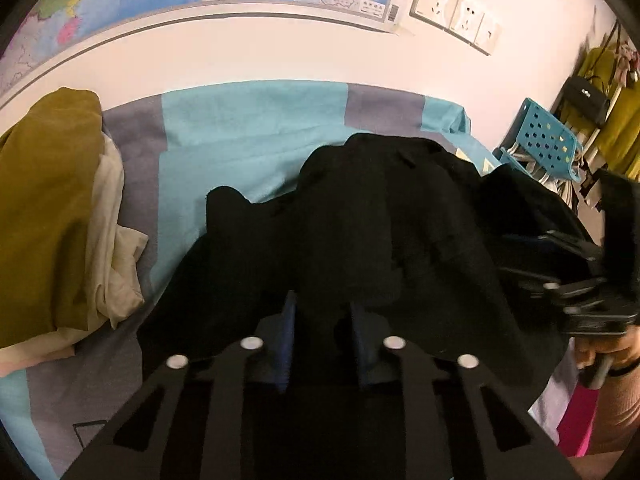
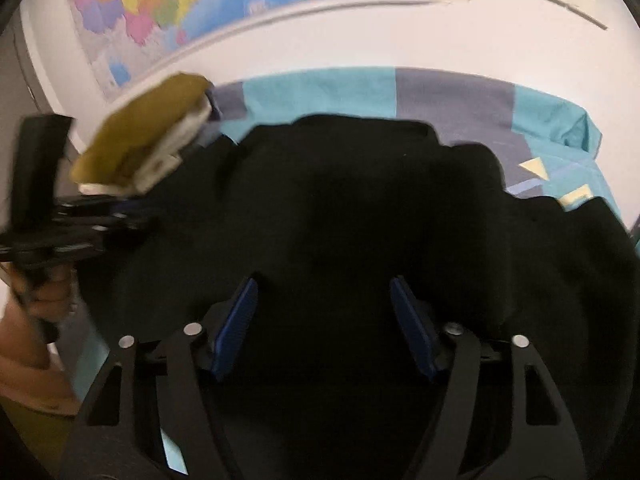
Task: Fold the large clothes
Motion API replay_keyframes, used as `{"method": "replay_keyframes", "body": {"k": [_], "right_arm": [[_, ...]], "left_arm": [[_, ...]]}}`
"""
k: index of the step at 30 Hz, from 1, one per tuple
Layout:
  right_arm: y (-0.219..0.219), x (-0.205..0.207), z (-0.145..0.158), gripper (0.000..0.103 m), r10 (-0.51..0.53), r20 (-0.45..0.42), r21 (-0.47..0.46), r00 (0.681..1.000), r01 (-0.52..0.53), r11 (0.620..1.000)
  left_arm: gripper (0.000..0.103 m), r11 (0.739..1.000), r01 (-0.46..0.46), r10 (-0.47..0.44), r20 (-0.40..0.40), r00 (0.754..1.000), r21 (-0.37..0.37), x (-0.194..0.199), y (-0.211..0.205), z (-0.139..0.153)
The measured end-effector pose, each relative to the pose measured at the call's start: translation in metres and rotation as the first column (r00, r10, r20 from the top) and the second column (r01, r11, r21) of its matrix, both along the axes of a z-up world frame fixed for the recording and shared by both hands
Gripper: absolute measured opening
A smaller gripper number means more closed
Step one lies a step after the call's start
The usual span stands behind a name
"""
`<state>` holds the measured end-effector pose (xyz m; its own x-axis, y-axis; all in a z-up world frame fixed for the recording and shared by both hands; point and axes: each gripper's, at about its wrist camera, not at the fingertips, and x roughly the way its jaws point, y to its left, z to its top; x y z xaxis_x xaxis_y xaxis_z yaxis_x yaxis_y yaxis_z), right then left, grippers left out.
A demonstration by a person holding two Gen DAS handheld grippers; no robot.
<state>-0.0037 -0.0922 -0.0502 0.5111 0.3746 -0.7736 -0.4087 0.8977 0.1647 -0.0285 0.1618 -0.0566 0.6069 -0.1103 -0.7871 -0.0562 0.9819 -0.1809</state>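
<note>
A large black garment [image 1: 360,220] lies bunched on a teal and grey bed sheet [image 1: 240,128]. In the left wrist view its cloth hangs over my left gripper [image 1: 324,320]. The blue pads [image 1: 288,336] stand close together with a fold pinched between them. The right wrist view shows the same garment [image 2: 340,200] spread under my right gripper [image 2: 323,286]. Its blue pads [image 2: 236,328] stand wide apart, pressing on nothing. Each gripper shows in the other's view: the right one [image 1: 580,280] at the garment's right edge, the left one [image 2: 80,220], blurred, at its left.
A mustard and cream cloth pile [image 1: 44,208] sits at the sheet's left end [image 2: 148,140]. The wall with a map and sockets [image 1: 456,12] runs along the far side. A blue perforated plastic stool [image 1: 544,140] and hanging clothes [image 1: 616,120] stand at the right.
</note>
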Motion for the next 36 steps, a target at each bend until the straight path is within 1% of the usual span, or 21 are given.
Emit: {"method": "replay_keyframes", "body": {"k": [1,2,4,5,6,7,11,13,15,16,17,19,23,25,28,29,30,32,33,34,36], "right_arm": [[0.006,0.001,-0.003,0.054,0.000,0.032,-0.055,0.999,0.002,0.998],[0.008,-0.001,-0.004,0.039,-0.006,0.046,-0.073,0.999,0.009,0.997],[0.006,0.000,-0.002,0.010,0.000,0.045,-0.046,0.999,0.002,0.999],[0.002,0.000,0.002,0.000,-0.014,0.055,-0.026,0.998,0.015,1.000],[-0.001,0.000,0.008,0.000,-0.010,0.062,0.006,0.998,0.009,1.000],[-0.004,-0.004,0.018,0.000,0.003,0.081,0.073,0.997,-0.009,0.997],[0.005,-0.009,0.050,0.000,0.042,0.192,0.127,0.980,-0.067,0.990],[0.004,0.000,0.048,0.001,0.020,0.175,0.125,0.984,-0.042,0.991],[0.001,0.007,0.043,0.004,-0.015,0.155,0.110,0.988,-0.002,0.994],[-0.003,0.009,0.040,0.009,-0.020,0.134,0.111,0.991,0.005,0.994],[-0.009,0.008,0.040,0.026,-0.031,0.132,0.115,0.991,0.016,0.993],[-0.024,0.002,0.046,0.047,-0.067,0.145,0.131,0.987,0.048,0.990],[-0.058,-0.009,0.063,0.048,-0.131,0.171,0.184,0.977,0.099,0.978],[-0.080,-0.010,0.069,0.049,-0.194,0.176,0.192,0.965,0.160,0.968],[-0.112,-0.003,0.067,0.050,-0.268,0.132,0.169,0.954,0.245,0.955],[-0.117,0.000,0.063,0.050,-0.280,0.120,0.152,0.953,0.261,0.953],[-0.121,0.003,0.059,0.050,-0.298,0.111,0.123,0.948,0.285,0.951],[-0.125,0.012,0.045,0.059,-0.288,0.054,0.072,0.956,0.283,0.956],[-0.125,0.016,0.038,0.059,-0.284,0.030,0.048,0.958,0.283,0.958],[-0.123,0.019,0.032,0.060,-0.282,0.017,0.011,0.959,0.282,0.959],[-0.113,0.022,0.022,0.061,-0.246,0.013,-0.064,0.969,0.246,0.967]], "left_arm": [[0.016,1.000,-0.005,0.005,0.000,1.000,-0.004,-0.001,0.001,0.001],[0.015,1.000,-0.007,0.007,0.002,1.000,-0.008,-0.002,0.001,0.001],[0.014,1.000,-0.003,0.003,0.007,1.000,-0.015,-0.003,0.003,0.004],[0.013,1.000,-0.003,0.003,0.010,1.000,-0.025,-0.004,0.004,0.006],[0.012,1.000,-0.002,0.003,0.019,1.000,-0.027,-0.006,0.004,0.010],[0.011,1.000,-0.002,0.003,0.029,1.000,-0.026,-0.008,0.004,0.014],[0.009,0.999,0.017,-0.014,0.089,0.996,-0.036,-0.016,0.005,0.033],[0.009,1.000,0.015,-0.013,0.090,0.996,-0.022,-0.016,0.004,0.034],[0.009,1.000,0.007,-0.007,0.074,0.997,-0.009,-0.014,0.004,0.030],[0.009,1.000,0.003,-0.003,0.061,0.998,-0.010,-0.013,0.004,0.026],[0.009,1.000,-0.001,0.002,0.055,0.998,-0.009,-0.012,0.004,0.024],[0.010,1.000,-0.003,0.003,0.054,0.999,-0.004,-0.012,0.005,0.021],[0.017,1.000,-0.002,0.001,0.056,0.998,0.017,-0.010,0.003,0.020],[0.020,1.000,-0.003,0.002,0.057,0.998,0.025,-0.009,0.002,0.020],[0.024,1.000,-0.005,0.004,0.052,0.999,0.024,-0.007,0.003,0.019],[0.030,1.000,-0.004,0.003,0.050,0.999,0.023,-0.007,0.003,0.019],[0.041,1.000,-0.003,0.002,0.051,0.999,0.019,-0.007,0.004,0.020],[0.050,1.000,0.010,-0.010,0.060,0.998,-0.002,-0.007,0.003,0.022],[0.061,1.000,0.021,-0.021,0.066,0.998,-0.005,-0.007,0.001,0.023],[0.066,0.999,0.032,-0.031,0.065,0.997,-0.008,-0.005,-0.001,0.024],[0.068,0.999,0.046,-0.046,0.062,0.997,-0.007,-0.001,-0.005,0.023]]}}
